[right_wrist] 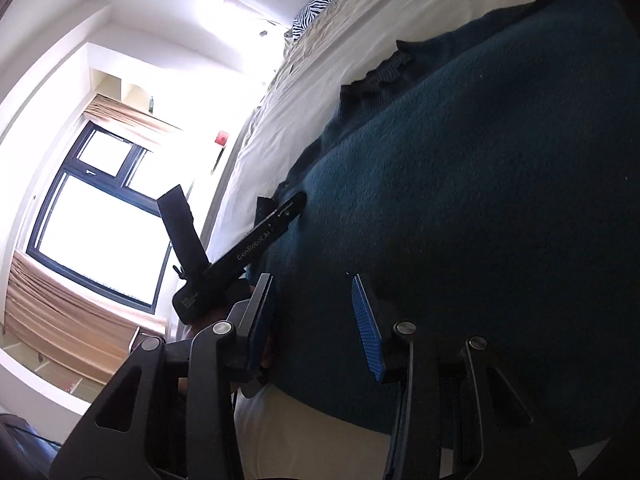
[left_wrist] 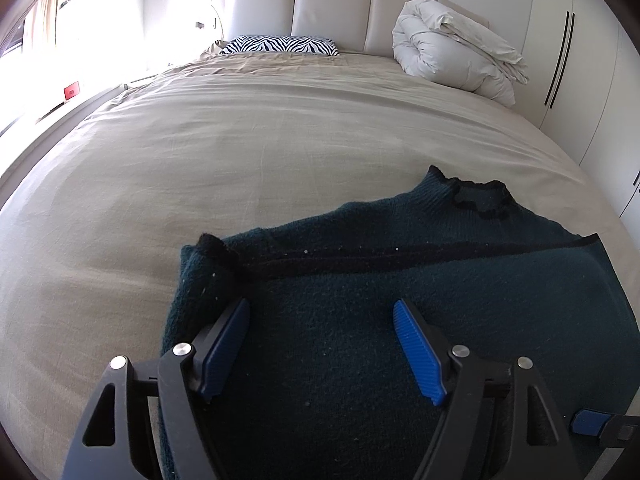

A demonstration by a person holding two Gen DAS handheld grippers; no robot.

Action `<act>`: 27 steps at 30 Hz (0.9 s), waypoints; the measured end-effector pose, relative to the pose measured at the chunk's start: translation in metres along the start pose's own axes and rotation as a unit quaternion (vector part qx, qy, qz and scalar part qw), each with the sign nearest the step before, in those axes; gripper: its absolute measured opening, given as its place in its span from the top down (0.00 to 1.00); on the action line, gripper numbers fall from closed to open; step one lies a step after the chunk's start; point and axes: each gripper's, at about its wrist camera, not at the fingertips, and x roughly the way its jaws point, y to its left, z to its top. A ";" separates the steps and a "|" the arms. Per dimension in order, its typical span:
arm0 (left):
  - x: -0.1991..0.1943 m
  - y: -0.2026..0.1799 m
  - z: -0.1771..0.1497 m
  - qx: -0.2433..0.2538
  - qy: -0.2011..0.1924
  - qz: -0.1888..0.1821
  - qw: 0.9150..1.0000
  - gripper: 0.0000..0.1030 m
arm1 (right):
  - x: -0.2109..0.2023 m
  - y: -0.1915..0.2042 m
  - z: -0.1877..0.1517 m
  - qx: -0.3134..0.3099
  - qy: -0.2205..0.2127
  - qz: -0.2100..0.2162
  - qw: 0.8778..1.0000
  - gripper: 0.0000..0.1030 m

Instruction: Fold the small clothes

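Dark teal sweater [left_wrist: 360, 320] lies flat on bed [left_wrist: 200, 152], collar pointing ahead of both jaws, apart and empty. Left gripper [right_wrist: 256, 246] reads "GenRobot.AI".

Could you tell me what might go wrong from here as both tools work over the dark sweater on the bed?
1. The left tool is open above thick knit; closing there may pinch several layers of the sweater and bunch it.
2. The right tool sits close to the left tool's body; they may collide.
3. The folded sleeve looks loose and may slip off.

Home bedroom: bed [left_wrist: 240, 140], headboard [left_wrist: 332, 8], pillow [left_wrist: 280, 45]
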 end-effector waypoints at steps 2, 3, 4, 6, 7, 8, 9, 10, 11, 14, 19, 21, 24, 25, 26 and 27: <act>0.000 0.000 0.000 0.000 -0.001 0.000 1.000 0.26 | -0.005 -0.019 -0.006 0.028 -0.012 0.003 1.000 0.64; 0.000 0.000 0.000 0.001 -0.001 0.001 1.000 0.26 | -0.012 -0.027 -0.005 0.040 -0.025 0.007 0.999 0.64; 0.000 0.000 0.000 0.000 -0.001 0.001 1.000 0.26 | -0.021 -0.034 -0.003 0.048 -0.039 0.007 0.998 0.64; 0.000 0.000 0.000 0.000 -0.002 0.001 1.000 0.26 | -0.042 -0.050 0.002 0.062 -0.072 0.000 0.995 0.66; 0.000 0.001 0.000 0.000 -0.002 0.000 1.000 0.26 | -0.053 -0.060 0.004 0.071 -0.090 -0.009 0.993 0.66; 0.000 0.001 0.000 -0.001 -0.003 -0.001 1.000 0.26 | -0.067 -0.074 0.006 0.085 -0.109 -0.014 0.990 0.66; 0.000 0.002 0.001 -0.002 -0.003 -0.003 1.000 0.26 | -0.080 -0.084 0.006 0.099 -0.131 -0.019 0.986 0.66; -0.001 0.002 0.001 -0.003 -0.001 -0.004 1.000 0.26 | -0.093 -0.092 0.006 0.111 -0.154 -0.032 0.981 0.66; -0.002 0.003 0.002 -0.005 0.000 -0.006 1.000 0.26 | -0.105 -0.099 0.006 0.123 -0.176 -0.047 0.976 0.66; -0.020 0.001 0.000 -0.014 0.013 0.008 1.000 0.27 | -0.142 -0.109 0.002 0.154 -0.218 -0.070 0.961 0.63; -0.082 -0.030 -0.026 -0.025 0.019 -0.046 0.998 0.28 | -0.135 -0.071 -0.007 0.110 -0.189 -0.048 0.975 0.60; -0.092 -0.051 -0.044 0.001 0.037 -0.067 0.997 0.28 | -0.098 -0.042 -0.008 0.078 -0.154 -0.026 0.985 0.60; -0.080 -0.059 -0.069 0.009 0.076 -0.056 0.995 0.29 | -0.063 -0.030 -0.019 0.080 -0.110 0.020 0.991 0.60; -0.074 -0.053 -0.075 -0.003 0.089 -0.054 0.995 0.31 | -0.050 -0.027 -0.021 0.080 -0.094 0.031 0.992 0.60; -0.073 -0.048 -0.078 -0.008 0.087 -0.059 0.994 0.32 | -0.038 -0.027 -0.023 0.082 -0.081 0.028 0.993 0.60; -0.076 -0.045 -0.079 -0.003 0.083 -0.060 0.995 0.34 | -0.030 -0.030 -0.024 0.088 -0.069 0.020 0.994 0.60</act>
